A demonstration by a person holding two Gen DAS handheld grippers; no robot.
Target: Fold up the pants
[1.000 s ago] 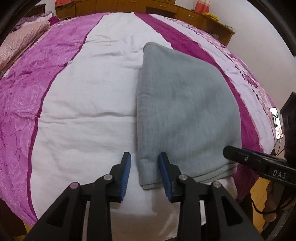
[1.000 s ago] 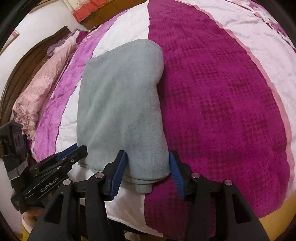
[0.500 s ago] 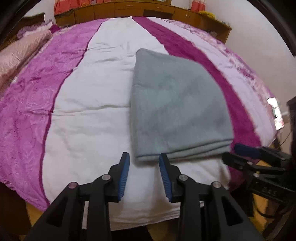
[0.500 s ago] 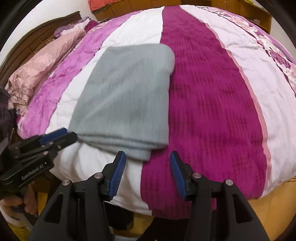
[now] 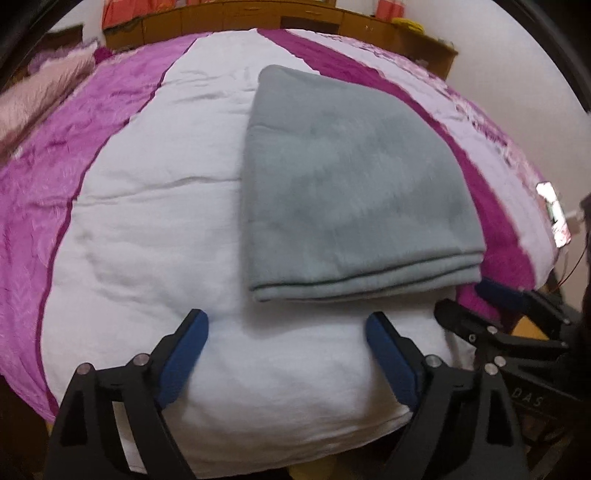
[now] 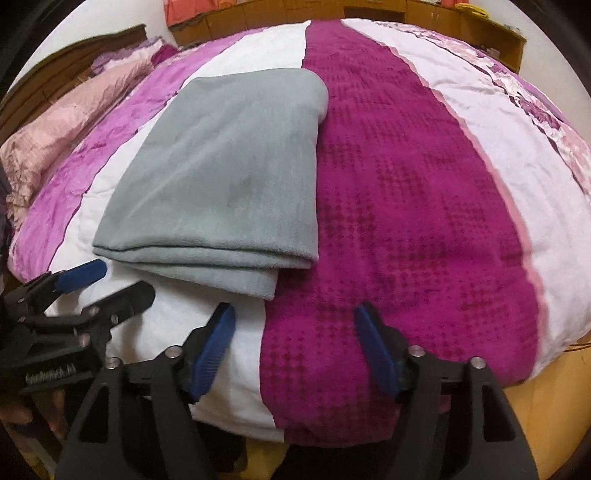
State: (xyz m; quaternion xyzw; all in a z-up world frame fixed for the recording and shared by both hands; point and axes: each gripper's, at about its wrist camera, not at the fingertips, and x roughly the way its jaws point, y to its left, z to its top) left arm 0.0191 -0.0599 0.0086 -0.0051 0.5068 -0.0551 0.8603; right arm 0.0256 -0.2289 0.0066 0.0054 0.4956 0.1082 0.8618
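The grey pants lie folded into a flat stacked rectangle on the bed, layered edges facing me. They also show in the right wrist view. My left gripper is open and empty, just short of the pants' near edge, above the white stripe. My right gripper is open and empty, short of the pants' near right corner. The right gripper shows at the right of the left wrist view; the left gripper shows at the left of the right wrist view.
The bed cover has white, pink and magenta stripes. A pink crumpled quilt lies at the far left. Wooden cabinets line the far wall. A phone lies at the bed's right edge. The bed's near edge is just below the grippers.
Both grippers have let go of the pants' near edge, pulled back toward me, and opened wide. The pants now lie flat and free on the bed.
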